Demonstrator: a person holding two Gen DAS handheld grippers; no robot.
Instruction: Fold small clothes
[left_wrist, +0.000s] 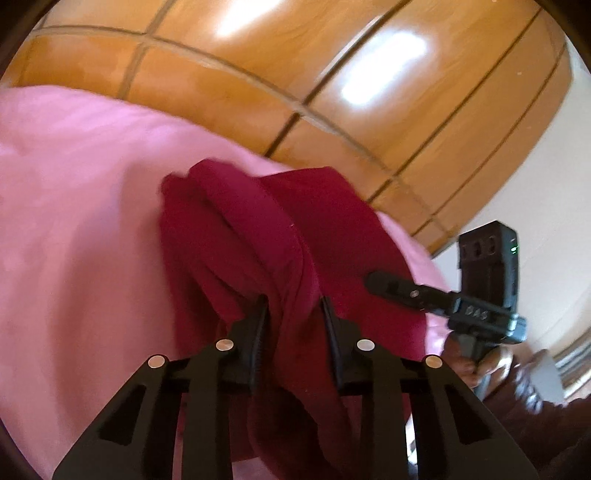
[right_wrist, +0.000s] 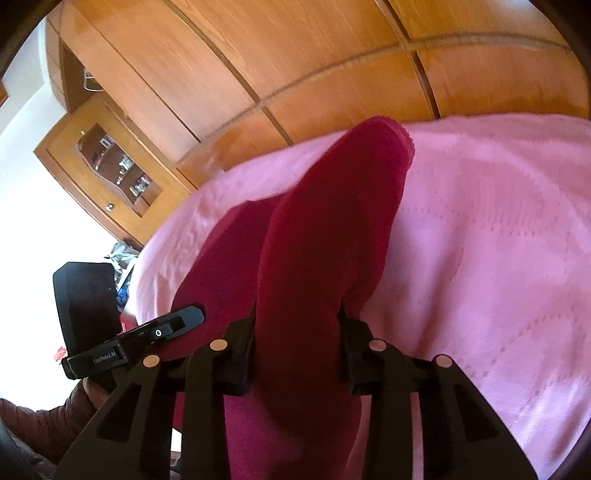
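Jaws of our left gripper and right gripper each clench the crimson garment over the pink bed, so we can fold it.

The dark red garment is soft, matt knit cloth. Beneath it, the pink bedspread is matt woven fabric with stitched patterning. The far orange-brown wooden wardrobe is glossy, lacquered. Each black tool looks like matt plastic with shiny metal rivets.

Pink bedspread; glossy wooden wardrobe panels behind; small glass-fronted cabinet at left.
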